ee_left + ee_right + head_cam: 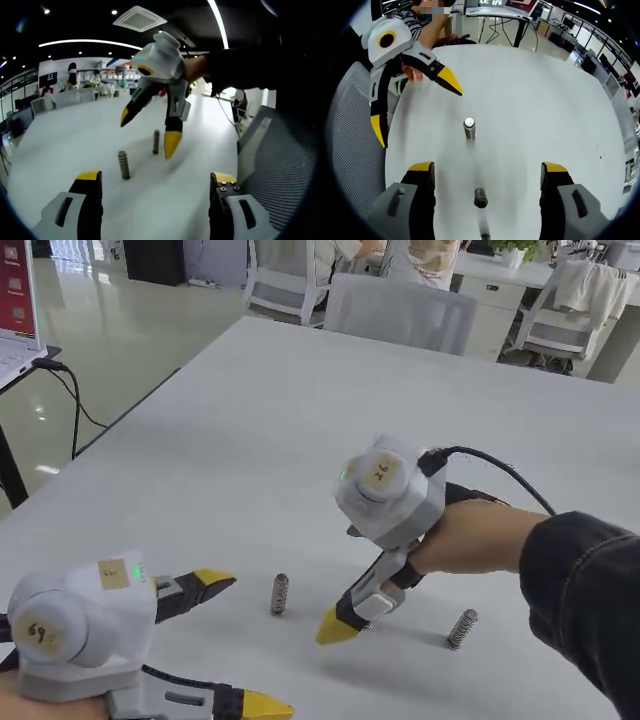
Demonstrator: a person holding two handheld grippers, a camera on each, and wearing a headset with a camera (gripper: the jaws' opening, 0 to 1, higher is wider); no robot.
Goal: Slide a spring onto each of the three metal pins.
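A coiled spring on an upright pin [280, 594] stands on the white table [300, 440] between the two grippers. A second spring [461, 628] stands to the right, beyond the hand. My left gripper [240, 643] is at the bottom left, jaws wide apart and empty. My right gripper [345, 620] points down at the table just right of the first spring. In the left gripper view, two springs [123, 164] [156, 141] stand ahead, the farther one beside the open right gripper [148, 131]. The right gripper view has a spring-covered pin [469, 128] ahead and another [480, 198] nearer, between its open jaws.
A black cable [500, 470] runs from the right gripper across the table. Grey office chairs [400, 310] stand past the far table edge. The left table edge [100, 440] drops to the floor. A mesh chair back [280, 175] is close on the right.
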